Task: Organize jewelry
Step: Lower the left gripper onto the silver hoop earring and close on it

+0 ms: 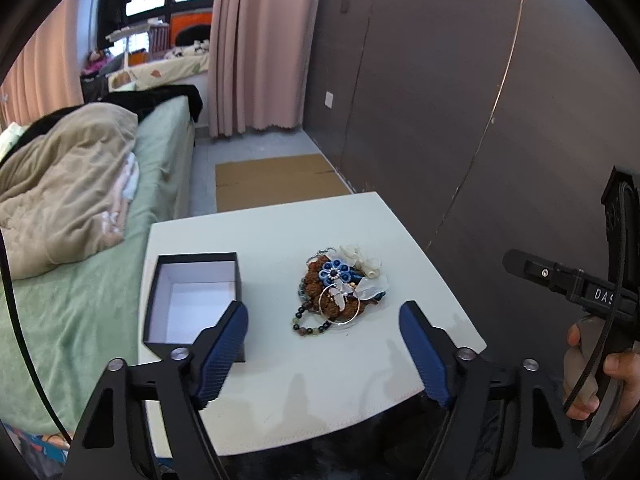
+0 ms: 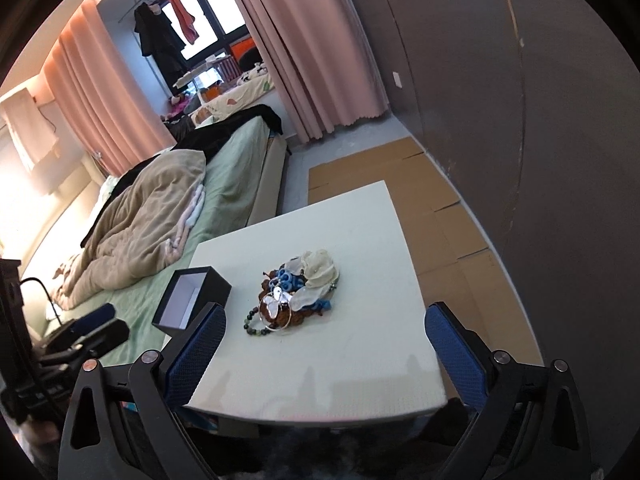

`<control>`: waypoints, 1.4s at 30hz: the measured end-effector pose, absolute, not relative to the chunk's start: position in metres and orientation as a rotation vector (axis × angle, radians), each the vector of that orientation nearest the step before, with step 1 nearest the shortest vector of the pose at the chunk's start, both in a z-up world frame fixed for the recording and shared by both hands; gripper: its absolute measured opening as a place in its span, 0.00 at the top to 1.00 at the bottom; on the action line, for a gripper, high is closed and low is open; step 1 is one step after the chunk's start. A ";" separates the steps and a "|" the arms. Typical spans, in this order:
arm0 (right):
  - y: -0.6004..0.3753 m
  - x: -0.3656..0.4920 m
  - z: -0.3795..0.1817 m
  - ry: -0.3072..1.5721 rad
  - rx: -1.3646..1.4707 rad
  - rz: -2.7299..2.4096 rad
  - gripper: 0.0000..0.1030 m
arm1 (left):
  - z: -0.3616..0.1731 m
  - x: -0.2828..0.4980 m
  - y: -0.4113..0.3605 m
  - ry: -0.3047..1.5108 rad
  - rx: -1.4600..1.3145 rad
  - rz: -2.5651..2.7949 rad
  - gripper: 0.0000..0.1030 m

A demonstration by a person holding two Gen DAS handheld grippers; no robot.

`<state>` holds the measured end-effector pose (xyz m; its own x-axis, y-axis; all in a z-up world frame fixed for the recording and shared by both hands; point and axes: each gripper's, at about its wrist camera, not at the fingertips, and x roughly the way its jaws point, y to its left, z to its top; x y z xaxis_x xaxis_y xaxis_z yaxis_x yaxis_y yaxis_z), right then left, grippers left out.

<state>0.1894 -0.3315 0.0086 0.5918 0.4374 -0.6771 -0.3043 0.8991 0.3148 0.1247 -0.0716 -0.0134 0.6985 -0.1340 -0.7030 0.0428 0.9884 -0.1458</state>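
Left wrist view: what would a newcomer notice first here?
A tangled pile of jewelry lies near the middle of the white table, with a blue flower piece and beads. An open black box, empty inside, stands at its left. The left gripper is open before them.

table (image 1: pixel 280 380): smooth matt white | box (image 1: pixel 152 304): matt black card | bangle (image 1: pixel 340 308): shiny metal

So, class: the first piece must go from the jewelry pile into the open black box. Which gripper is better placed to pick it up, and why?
Probably the left gripper: its open fingers frame the jewelry pile, with the box just beside its left finger. The right gripper, also open and empty, sits further right.
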 end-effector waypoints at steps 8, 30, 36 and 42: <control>-0.329 0.236 0.005 0.918 0.247 0.476 0.03 | -0.028 0.166 -0.076 0.857 -0.162 -0.115 0.40; -0.345 0.275 -0.052 1.032 0.340 0.481 0.05 | -0.113 0.220 -0.115 1.115 -0.080 -0.131 0.38; -0.353 0.274 -0.052 1.029 0.351 0.486 0.05 | -0.129 0.225 -0.123 1.129 -0.041 -0.073 0.37; -0.354 0.273 -0.052 1.032 0.347 0.484 0.05 | -0.138 0.235 -0.127 1.121 -0.045 -0.054 0.37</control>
